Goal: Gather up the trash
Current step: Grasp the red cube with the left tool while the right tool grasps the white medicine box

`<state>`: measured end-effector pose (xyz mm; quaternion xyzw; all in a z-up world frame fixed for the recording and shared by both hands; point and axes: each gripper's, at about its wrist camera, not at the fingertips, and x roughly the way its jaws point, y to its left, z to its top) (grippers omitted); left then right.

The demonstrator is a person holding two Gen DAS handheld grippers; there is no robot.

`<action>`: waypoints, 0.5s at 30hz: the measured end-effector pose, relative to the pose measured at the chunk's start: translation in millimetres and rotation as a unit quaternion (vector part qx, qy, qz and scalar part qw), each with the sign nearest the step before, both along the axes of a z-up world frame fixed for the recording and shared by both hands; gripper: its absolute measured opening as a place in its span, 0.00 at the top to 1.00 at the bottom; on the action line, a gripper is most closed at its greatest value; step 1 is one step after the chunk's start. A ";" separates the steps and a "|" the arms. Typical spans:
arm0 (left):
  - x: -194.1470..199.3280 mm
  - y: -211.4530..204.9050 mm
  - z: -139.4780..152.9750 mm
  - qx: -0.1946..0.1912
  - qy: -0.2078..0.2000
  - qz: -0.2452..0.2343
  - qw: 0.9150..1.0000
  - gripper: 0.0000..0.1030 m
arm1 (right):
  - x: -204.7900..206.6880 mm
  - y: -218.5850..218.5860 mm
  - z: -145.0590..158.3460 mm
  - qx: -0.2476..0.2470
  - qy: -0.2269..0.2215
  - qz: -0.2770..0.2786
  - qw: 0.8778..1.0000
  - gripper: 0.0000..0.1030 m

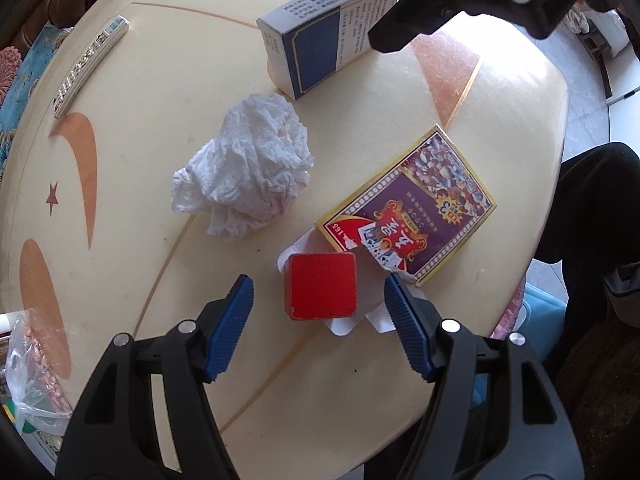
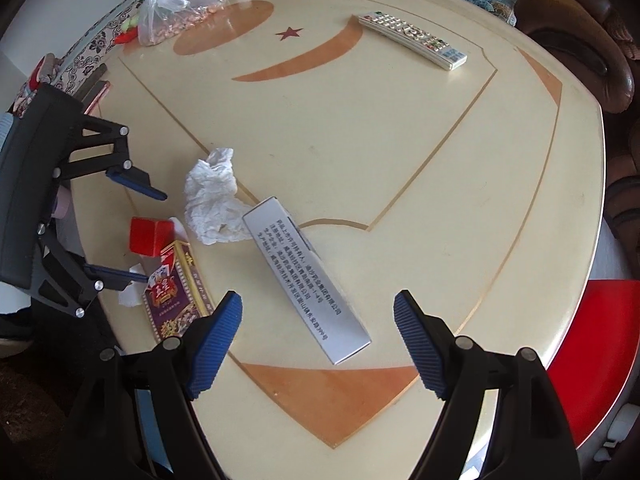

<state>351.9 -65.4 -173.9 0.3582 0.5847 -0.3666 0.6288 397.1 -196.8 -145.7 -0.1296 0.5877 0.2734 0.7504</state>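
Note:
On the cream round table lie a crumpled white tissue, a red block on a torn white flap, a purple and gold card box and a blue and white carton. My left gripper is open and empty, its jaws on either side of the red block. In the right wrist view my right gripper is open and empty over the near end of the carton. That view also shows the tissue, red block, card box and left gripper.
A white remote control lies at the far side of the table. A clear plastic bag of nuts and jars stand at the far left edge. A red stool stands beside the table at right. A brown sofa is behind.

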 end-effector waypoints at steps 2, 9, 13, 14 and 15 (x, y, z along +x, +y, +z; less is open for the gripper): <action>2.2 3.9 -0.3 -0.002 0.001 0.004 1.000 0.41 | -0.6 0.6 -1.6 -0.002 -0.007 -0.005 1.000 0.27; 10.1 14.2 -7.7 -0.002 0.012 0.035 0.999 0.51 | 0.8 3.6 -5.8 -0.004 -0.007 -0.017 1.000 0.39; 19.5 20.2 -10.8 -0.009 0.014 0.052 0.999 0.51 | -0.7 6.0 -7.5 -0.005 -0.007 -0.018 1.000 0.43; 19.7 20.4 -10.7 -0.010 0.013 0.050 0.999 0.51 | -0.6 6.2 -7.4 -0.005 -0.008 -0.019 1.000 0.44; 19.3 20.3 -10.7 -0.010 0.013 0.048 0.999 0.51 | -0.8 6.2 -7.5 -0.006 -0.010 -0.020 1.000 0.46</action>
